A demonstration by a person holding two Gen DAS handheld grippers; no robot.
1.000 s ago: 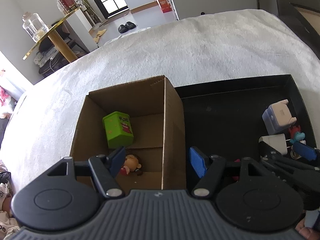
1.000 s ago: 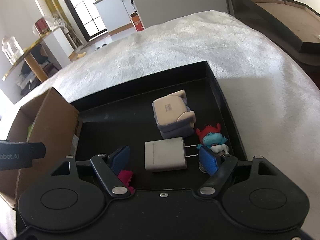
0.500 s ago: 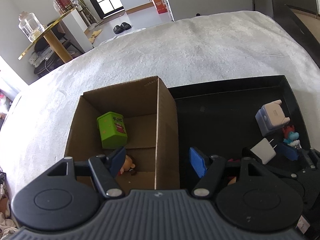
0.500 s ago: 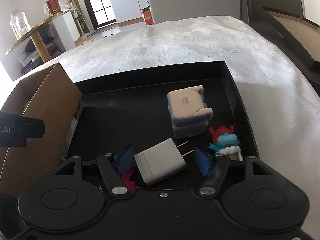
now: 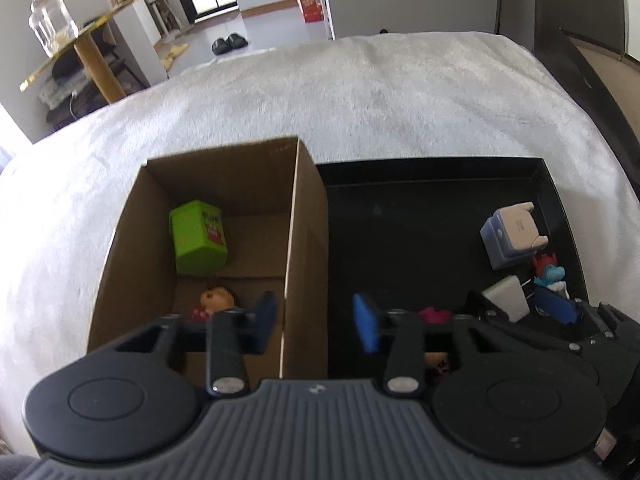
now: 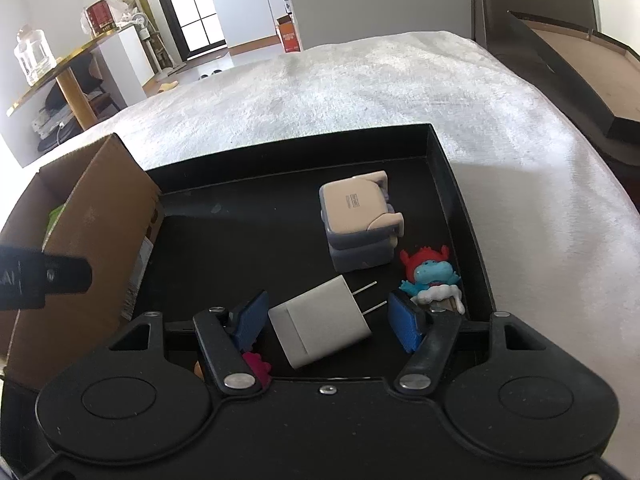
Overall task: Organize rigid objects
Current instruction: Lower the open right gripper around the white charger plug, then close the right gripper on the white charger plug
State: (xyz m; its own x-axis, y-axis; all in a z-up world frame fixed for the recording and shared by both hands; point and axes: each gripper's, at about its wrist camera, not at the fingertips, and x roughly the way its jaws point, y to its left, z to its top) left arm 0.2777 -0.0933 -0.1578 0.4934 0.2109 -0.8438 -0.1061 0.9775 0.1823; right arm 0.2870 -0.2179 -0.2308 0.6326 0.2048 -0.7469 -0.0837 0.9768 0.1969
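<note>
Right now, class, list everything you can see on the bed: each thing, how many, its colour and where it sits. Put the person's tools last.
Cardboard box: one, brown, left of tray.
Tin: one, green, inside box.
Doll: one, inside box, near end.
Tray: one, black, on white blanket.
Stacked chargers: cream and blue-grey, in tray.
Plug: one, white, between right jaws, lifted.
Blue figure: one, red-haired, tray's right side.
Pink toy: one, tray's near edge.
Left hand-held gripper: closing, empty, straddling box wall.
Right hand-held gripper: gripping plug.
</note>
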